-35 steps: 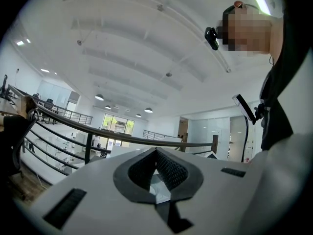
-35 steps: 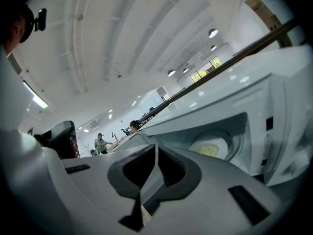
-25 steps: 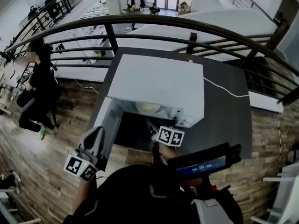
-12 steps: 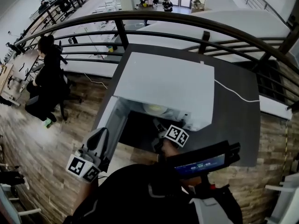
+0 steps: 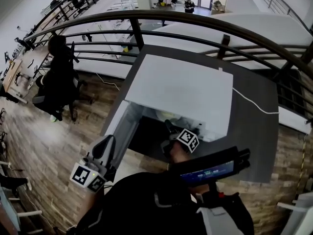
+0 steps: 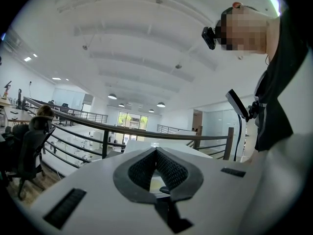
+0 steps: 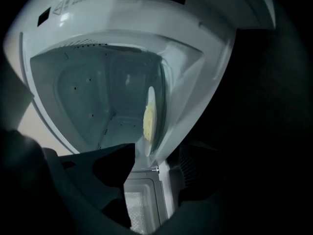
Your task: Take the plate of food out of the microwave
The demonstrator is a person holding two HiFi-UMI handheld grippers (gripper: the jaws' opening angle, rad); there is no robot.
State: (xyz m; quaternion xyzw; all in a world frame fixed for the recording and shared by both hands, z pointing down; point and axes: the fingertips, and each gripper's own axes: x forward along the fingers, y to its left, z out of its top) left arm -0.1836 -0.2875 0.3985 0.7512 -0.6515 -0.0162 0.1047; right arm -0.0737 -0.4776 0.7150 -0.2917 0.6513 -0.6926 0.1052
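The white microwave (image 5: 181, 89) stands on a dark table (image 5: 249, 126) with its door (image 5: 120, 131) swung open to the left. Inside, a pale plate (image 7: 152, 114) carrying yellow food (image 7: 148, 119) sits on the cavity floor; the right gripper view is rolled, so it looks edge-on. My right gripper (image 5: 170, 130) is at the mouth of the cavity, its jaws opening wide (image 7: 156, 155). The plate's near rim lies just ahead between them, untouched. My left gripper (image 5: 105, 148) hangs low beside the door, shut on nothing (image 6: 156, 153).
A curved dark railing (image 5: 220, 31) runs behind the table, with a drop to a lower floor beyond. A person sits on a chair (image 5: 58, 77) at the far left. A white cable (image 5: 254, 102) trails across the table to the right.
My right gripper has pushed forward to the microwave's opening and its jaws have spread. The head view has shifted, so less of the plate shows. The left gripper has stayed put.
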